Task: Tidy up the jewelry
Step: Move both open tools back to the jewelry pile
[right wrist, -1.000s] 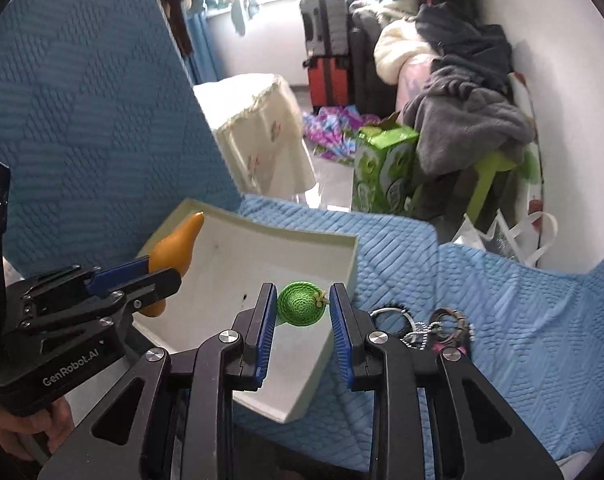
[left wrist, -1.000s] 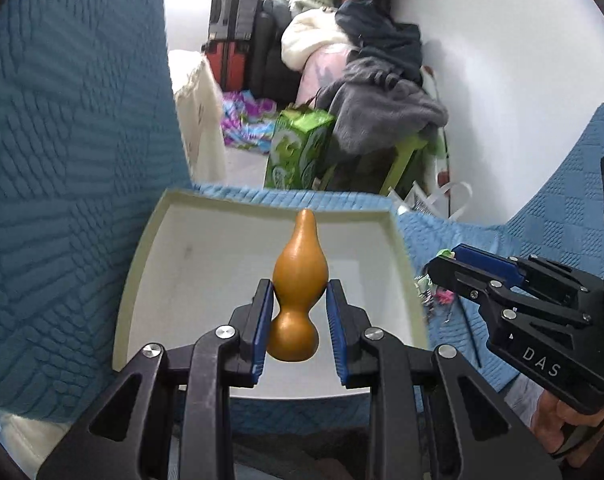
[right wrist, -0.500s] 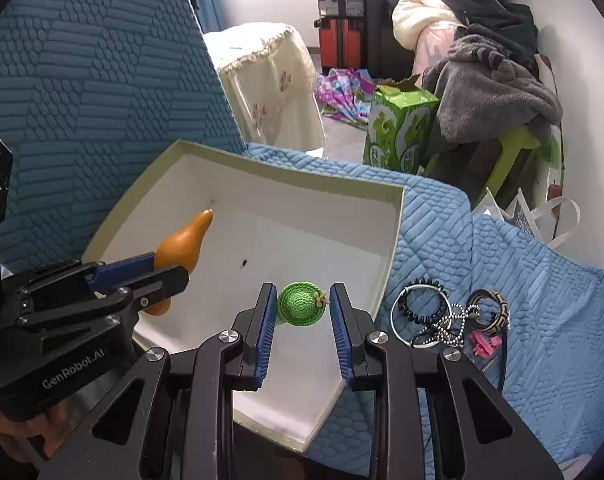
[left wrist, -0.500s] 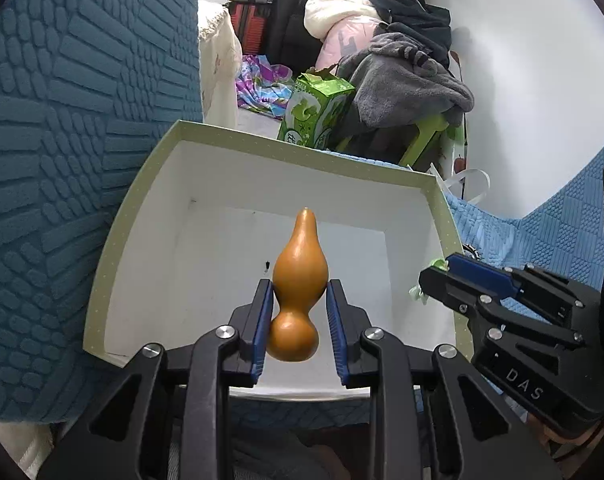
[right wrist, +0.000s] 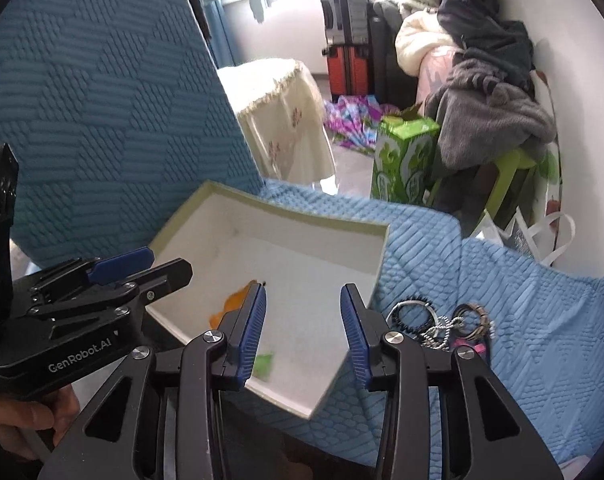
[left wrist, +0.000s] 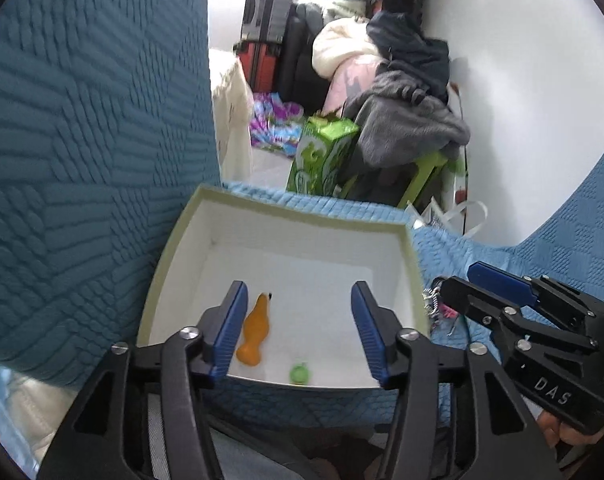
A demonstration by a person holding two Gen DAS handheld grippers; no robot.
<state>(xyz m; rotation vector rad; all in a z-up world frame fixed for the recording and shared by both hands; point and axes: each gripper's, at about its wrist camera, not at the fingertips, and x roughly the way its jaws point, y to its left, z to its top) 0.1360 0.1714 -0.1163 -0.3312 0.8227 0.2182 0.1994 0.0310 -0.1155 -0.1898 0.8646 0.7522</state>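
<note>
A white box with an olive rim [left wrist: 285,210] [right wrist: 289,210] sits on the blue quilted sofa. An orange gourd pendant [left wrist: 255,334] [right wrist: 231,304] and a small green round piece [left wrist: 299,373] [right wrist: 263,364] lie on its floor. My left gripper [left wrist: 299,336] is open and empty above the box's near edge. My right gripper [right wrist: 304,334] is open and empty over the box's near right part. A pile of bracelets and rings [right wrist: 442,322] [left wrist: 436,306] lies on the sofa right of the box.
The sofa back [left wrist: 81,140] rises at the left. Beyond the sofa edge stand a green carton [right wrist: 404,156], a green stool under heaped clothes [right wrist: 490,120], suitcases [right wrist: 348,40] and a cloth-covered table [right wrist: 281,112]. A white wall is at the right.
Both grippers have opened and pulled back. The gourd pendant and the green piece have dropped from the jaws and now lie in the box.
</note>
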